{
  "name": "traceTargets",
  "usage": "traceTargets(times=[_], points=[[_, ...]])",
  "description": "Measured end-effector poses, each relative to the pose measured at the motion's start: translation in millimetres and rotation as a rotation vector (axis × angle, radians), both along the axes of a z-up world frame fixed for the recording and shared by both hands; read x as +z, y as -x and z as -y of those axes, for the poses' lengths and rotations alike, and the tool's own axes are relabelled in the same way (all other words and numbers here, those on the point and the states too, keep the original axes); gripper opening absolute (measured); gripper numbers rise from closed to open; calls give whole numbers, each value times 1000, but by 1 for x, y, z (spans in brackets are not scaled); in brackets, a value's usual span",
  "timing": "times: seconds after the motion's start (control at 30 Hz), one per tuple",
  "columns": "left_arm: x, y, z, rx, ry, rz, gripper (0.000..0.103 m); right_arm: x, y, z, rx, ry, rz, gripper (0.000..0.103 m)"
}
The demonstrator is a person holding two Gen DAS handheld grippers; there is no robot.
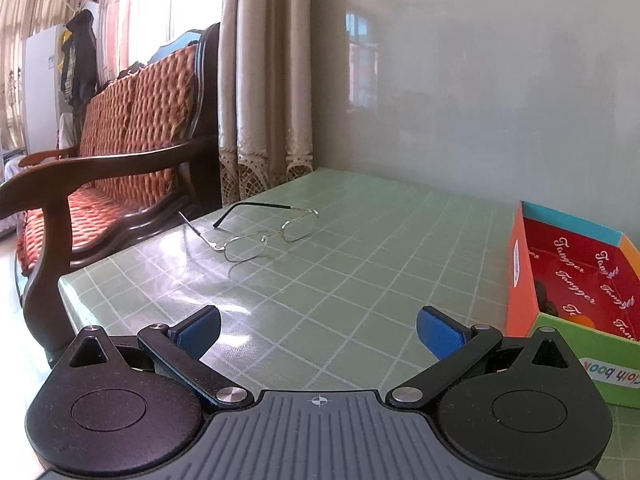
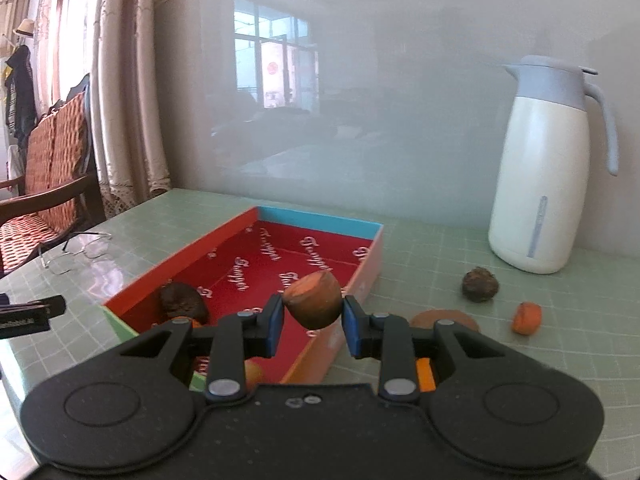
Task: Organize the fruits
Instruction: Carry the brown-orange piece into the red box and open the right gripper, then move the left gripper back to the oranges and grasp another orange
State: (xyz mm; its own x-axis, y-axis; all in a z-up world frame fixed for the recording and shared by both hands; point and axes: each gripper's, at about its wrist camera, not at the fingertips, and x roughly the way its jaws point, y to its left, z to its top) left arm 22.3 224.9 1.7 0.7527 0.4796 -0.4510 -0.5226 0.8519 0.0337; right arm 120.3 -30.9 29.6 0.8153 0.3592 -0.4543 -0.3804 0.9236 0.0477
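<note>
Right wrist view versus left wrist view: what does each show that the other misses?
Only the right wrist: the right gripper shut on a brown fruit, loose fruits on the table, a white jug. Only the left wrist: the open left gripper, holding nothing. Both: the red box, glasses, green table.

Thin wire-framed spectacles [image 1: 262, 229] are seen lying unfolded on the green grid-patterned table [image 1: 360, 240], near its left edge. A white thermos jug with grey lid and handle [image 2: 548, 168] stands upright by the wall. A dark wooden sofa with orange woven cushions [image 1: 120, 152] is set beside beige lace-hemmed curtains [image 1: 264, 80].
</note>
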Motion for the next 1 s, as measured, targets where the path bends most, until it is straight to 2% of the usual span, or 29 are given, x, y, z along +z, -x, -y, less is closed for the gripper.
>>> traceTargets(times=[0.23, 0.57, 0.83, 0.9, 1.0], points=[[-1, -1, 0, 11, 1, -17, 103, -5, 4, -20, 44, 30, -2, 30], [-1, -3, 2, 33, 6, -31, 103, -14, 4, -27, 54, 67, -27, 30], [-2, -4, 1, 45, 21, -39, 103, -12, 6, -24, 43, 58, -14, 37], [-2, -4, 1, 44, 23, -41, 103, -10, 7, -23, 30, 57, -4, 46], [-2, -5, 3, 42, 21, -41, 103, -7, 6, -14, 7, 27, -2, 47]])
